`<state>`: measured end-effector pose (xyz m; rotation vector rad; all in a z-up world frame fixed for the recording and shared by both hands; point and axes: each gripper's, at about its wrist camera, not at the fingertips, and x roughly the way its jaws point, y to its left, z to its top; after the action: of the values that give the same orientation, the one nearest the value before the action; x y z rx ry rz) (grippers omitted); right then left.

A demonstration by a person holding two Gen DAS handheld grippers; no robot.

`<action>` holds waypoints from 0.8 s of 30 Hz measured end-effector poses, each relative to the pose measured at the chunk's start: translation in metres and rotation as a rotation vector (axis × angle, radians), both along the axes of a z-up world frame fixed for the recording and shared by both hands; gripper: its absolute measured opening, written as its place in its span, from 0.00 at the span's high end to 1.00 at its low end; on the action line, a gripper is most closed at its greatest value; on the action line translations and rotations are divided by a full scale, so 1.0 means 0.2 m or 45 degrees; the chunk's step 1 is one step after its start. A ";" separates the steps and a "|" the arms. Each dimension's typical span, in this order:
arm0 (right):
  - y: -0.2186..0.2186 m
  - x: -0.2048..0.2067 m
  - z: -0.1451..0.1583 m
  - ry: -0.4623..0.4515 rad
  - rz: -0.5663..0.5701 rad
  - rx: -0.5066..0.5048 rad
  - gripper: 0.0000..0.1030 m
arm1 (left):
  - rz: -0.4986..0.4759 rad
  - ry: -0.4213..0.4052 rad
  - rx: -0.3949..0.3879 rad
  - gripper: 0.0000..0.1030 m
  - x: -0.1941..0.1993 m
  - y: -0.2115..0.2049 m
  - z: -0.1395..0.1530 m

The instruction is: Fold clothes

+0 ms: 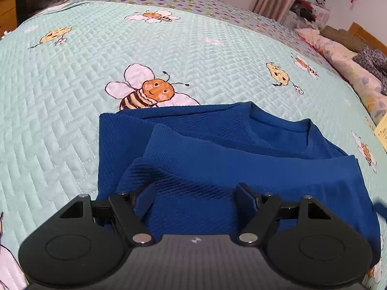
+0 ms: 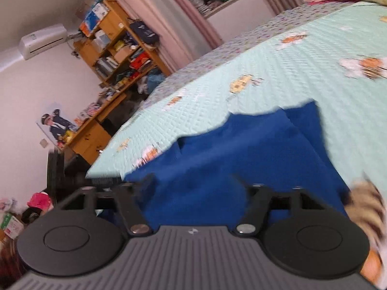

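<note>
Both claws [image 1: 197, 199] agape over sweater [image 1: 217, 149]

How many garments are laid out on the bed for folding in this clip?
1: a blue top lying partly folded on the bee-print quilt, right ahead of both open grippers. Pillows sit by the headboard; nothing else to fold shows.

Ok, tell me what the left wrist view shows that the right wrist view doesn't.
Only the left wrist view shows the blue garment's neckline, sharply, and a large bee print just beyond it, with the left hand-held gripper open over the cloth. Only the right wrist view, tilted and blurred, shows the wooden shelves, the air conditioner and the right hand-held gripper, open. Both show the blue garment lying on the quilted bedspread.
</note>
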<state>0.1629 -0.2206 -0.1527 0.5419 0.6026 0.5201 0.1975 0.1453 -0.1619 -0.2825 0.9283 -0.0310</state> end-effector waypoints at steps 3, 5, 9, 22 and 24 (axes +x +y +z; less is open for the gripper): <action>0.03 0.20 -0.04 0.038 0.017 -0.008 0.51 | 0.027 0.004 -0.056 0.19 0.02 0.03 -0.02; 0.02 0.34 -0.13 0.147 -0.009 -0.035 0.54 | 0.011 0.017 -0.047 0.17 0.03 0.02 -0.02; -0.11 0.29 -0.16 0.146 -0.124 0.034 1.00 | -0.030 0.028 0.025 0.16 0.04 -0.02 -0.03; -0.25 -0.14 -0.07 -0.008 -0.246 0.037 0.69 | -0.019 -0.012 0.260 0.13 -0.07 -0.18 0.06; -0.16 -0.24 -0.05 -0.049 -0.197 -0.079 0.62 | -0.029 -0.034 0.303 0.12 -0.11 -0.20 0.10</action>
<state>0.1139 -0.2530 -0.1633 0.5142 0.5333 0.3635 0.1746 0.1057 -0.1420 -0.0511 0.8988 0.0546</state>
